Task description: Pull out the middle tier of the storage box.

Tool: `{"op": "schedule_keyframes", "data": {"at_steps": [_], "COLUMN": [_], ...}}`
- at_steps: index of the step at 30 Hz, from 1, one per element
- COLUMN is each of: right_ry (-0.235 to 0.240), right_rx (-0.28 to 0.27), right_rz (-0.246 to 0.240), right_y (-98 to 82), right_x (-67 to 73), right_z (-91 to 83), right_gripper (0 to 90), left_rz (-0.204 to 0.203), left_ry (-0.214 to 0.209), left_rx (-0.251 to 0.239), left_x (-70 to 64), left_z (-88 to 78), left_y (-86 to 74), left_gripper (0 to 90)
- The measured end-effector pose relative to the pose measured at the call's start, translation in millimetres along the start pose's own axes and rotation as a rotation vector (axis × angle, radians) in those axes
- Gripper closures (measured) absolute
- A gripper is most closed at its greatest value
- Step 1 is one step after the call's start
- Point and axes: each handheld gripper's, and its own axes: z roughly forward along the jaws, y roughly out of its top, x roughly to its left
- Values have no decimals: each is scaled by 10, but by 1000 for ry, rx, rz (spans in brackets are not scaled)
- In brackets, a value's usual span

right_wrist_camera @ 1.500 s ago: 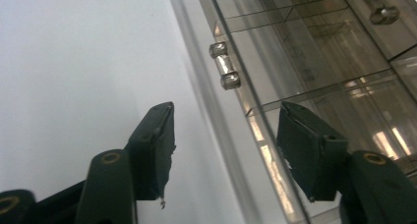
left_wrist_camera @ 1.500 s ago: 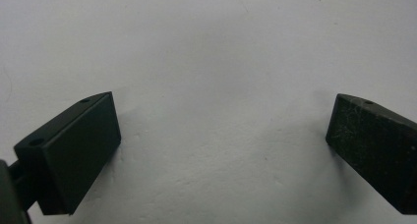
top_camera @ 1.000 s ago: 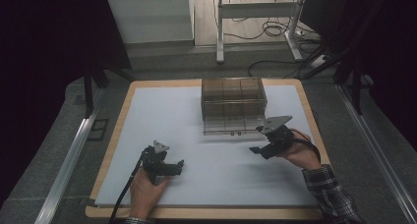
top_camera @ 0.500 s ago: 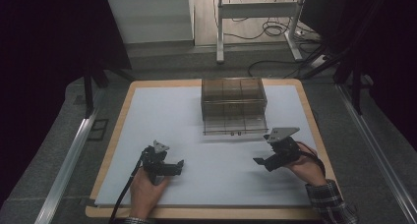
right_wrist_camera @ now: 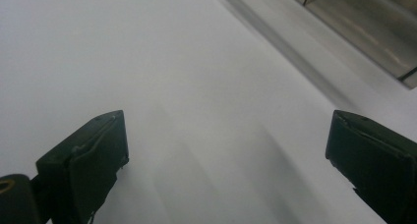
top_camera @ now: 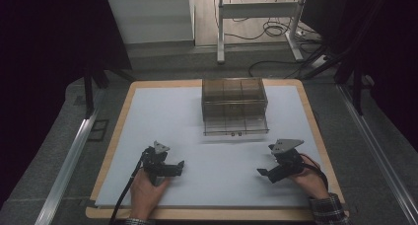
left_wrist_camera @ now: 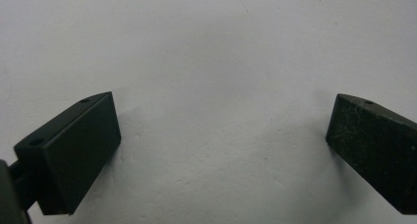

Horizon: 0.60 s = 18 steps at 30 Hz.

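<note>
Right gripper (top_camera: 263, 173) sits low over the white sheet (top_camera: 217, 151), jaws spread wide w/ nothing between them; they've just been opening further, and the right gripper view shows bare sheet in the gap. Left gripper (top_camera: 178, 167) is likewise wide open and empty, down near the sheet's near edge, well apart from the box. Landmark: the clear plastic box (top_camera: 234, 99) w/ inner dividers stands at the far-centre of the sheet, its front flap (top_camera: 236, 125) folded down flat toward the person. From the right gripper the box lies ahead and to its left, flap edge near but not touching; in the right gripper view the flap (right_wrist_camera: 359, 22) cuts across the upper right corner. Box's long axis runs side to side across the table, so the flap edge runs crosswise to an approach from the near side. Right hand (top_camera: 308, 178) is nearer the box than the left hand (top_camera: 145, 190), esp. to the flap's right end. Judgement: any next reach for the flap is the right's job, moving forward and inward; contents of the compartments can't be made out.
</note>
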Motion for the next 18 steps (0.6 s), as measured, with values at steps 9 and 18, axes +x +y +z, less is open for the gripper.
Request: {"op": "schedule_keyframes", "data": {"at_steps": [9, 18], "right_ry": [13, 29], "right_rx": [22, 24], "right_rz": [19, 45], "right_y": [-141, -176], "right_x": [43, 26], "right_z": [68, 84], "right_gripper": [15, 9], "left_rz": [0, 1], "left_ry": [0, 2], "left_rx": [-1, -1], "left_x": [1, -3], "left_z": [0, 0], "left_y": [0, -2], "left_gripper": [0, 0]}}
